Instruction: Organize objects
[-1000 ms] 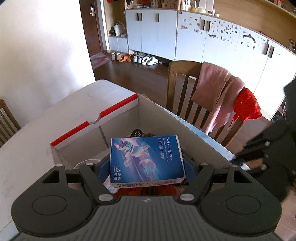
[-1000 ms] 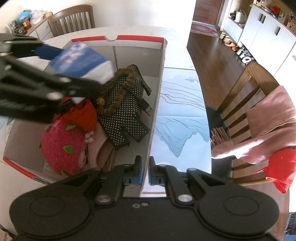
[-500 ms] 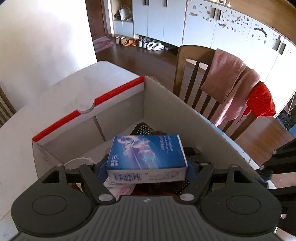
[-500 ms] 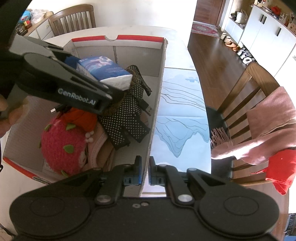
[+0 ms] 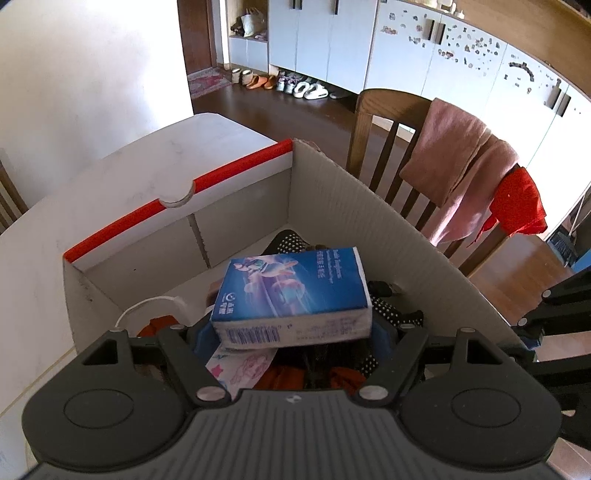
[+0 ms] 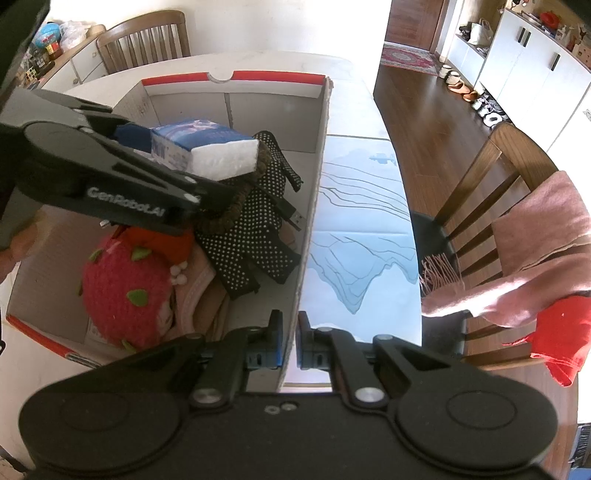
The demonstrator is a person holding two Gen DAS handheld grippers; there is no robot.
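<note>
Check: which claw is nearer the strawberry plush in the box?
Left. The left claw, shut on the blue tissue pack, hangs above the strawberry plush. The right claw is clamped on the cardboard box wall, off to the plush's side.

A white table [image 5: 122,173] is seen in front of a bright white wall [image 5: 85,66]. The floor [image 5: 280,110] is made of dark brown wood. On the right, a wooden chair [image 5: 373,122] is draped with a pink cloth [image 5: 454,162] and a red cloth [image 5: 517,203]. Far back, white cupboards [image 5: 406,55] are lined up, and shoes [image 5: 295,85] are set on the floor below them. Another wooden chair [image 6: 144,40] is placed at the far side of the table. A small rug [image 6: 410,59] is laid near a brown door [image 6: 410,18].
</note>
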